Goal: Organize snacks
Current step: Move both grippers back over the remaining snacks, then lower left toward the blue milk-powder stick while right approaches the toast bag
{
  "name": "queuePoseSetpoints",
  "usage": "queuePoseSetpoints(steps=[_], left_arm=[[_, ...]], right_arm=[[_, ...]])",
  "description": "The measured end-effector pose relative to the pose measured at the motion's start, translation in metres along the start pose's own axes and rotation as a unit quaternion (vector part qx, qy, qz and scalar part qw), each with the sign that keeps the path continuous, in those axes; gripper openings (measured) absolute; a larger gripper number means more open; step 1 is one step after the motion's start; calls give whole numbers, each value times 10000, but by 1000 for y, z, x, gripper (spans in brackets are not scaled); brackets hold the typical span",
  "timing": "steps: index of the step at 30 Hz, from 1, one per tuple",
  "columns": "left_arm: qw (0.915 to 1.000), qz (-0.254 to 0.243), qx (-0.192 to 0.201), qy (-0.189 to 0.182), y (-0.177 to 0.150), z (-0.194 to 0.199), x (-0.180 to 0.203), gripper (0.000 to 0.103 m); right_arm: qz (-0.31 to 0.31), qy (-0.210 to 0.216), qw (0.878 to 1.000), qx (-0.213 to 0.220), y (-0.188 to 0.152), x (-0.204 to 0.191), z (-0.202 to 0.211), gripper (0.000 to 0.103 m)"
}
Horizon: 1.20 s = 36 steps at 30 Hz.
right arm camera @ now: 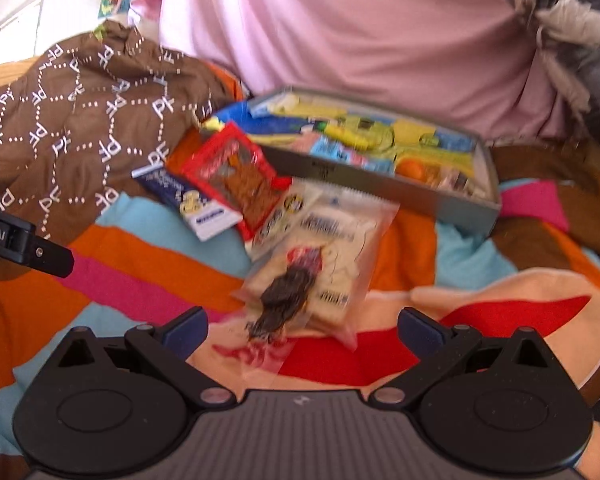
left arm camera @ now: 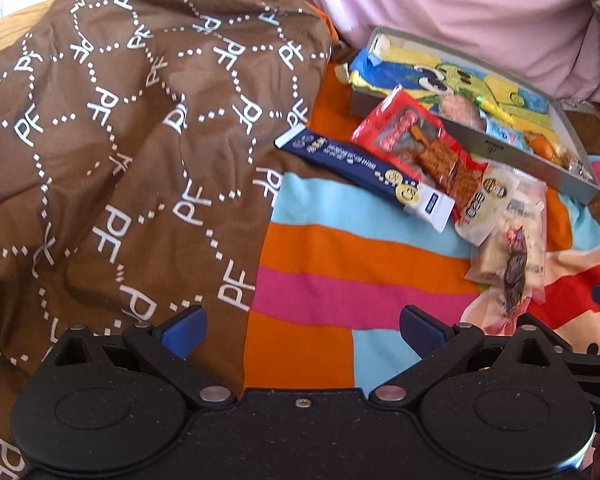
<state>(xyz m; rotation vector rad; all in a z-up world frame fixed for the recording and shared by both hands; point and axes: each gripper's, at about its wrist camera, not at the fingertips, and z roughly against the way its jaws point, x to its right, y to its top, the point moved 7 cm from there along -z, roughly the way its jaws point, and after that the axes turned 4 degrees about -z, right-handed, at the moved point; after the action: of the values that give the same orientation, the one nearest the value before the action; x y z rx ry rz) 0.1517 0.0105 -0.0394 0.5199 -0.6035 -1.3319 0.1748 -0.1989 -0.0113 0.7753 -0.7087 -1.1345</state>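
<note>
Several snack packets lie in a row on a striped blanket: a navy bar packet (left arm camera: 364, 172) (right arm camera: 188, 200), a red packet (left arm camera: 416, 140) (right arm camera: 236, 176), a small cream packet (left arm camera: 488, 200) (right arm camera: 284, 212), and a clear packet with a dark print (left arm camera: 512, 248) (right arm camera: 320, 272). Behind them stands a grey shallow box (left arm camera: 540, 160) (right arm camera: 440, 200) holding colourful snacks. My left gripper (left arm camera: 302, 330) is open over the blanket, left of the packets. My right gripper (right arm camera: 302, 330) is open, with the clear packet's near end lying between its fingers, untouched.
A brown quilt printed with "PF" (left arm camera: 120, 140) (right arm camera: 80, 128) is heaped on the left. A pink pillow (left arm camera: 460, 8) (right arm camera: 360, 32) lies behind the box. The left gripper's black body (right arm camera: 24, 244) shows at the left edge of the right wrist view.
</note>
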Motion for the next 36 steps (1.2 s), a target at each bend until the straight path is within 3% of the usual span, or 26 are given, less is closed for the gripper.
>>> queuePoseSetpoints(steps=[18,30,36], left_arm=[[9997,-3,-246,-58,9,-22,8,102],[9988,-253,183,-366,63,-46,35,102],[9998,-18,181,-117,91,-69,41,102]], right_arm=[[-62,141,9990,-428,-6,-1,-20,103],[120,61,9991,-392,-7,-1,-28,103],[229,82,9992,-315,-4,-4,-37,103]])
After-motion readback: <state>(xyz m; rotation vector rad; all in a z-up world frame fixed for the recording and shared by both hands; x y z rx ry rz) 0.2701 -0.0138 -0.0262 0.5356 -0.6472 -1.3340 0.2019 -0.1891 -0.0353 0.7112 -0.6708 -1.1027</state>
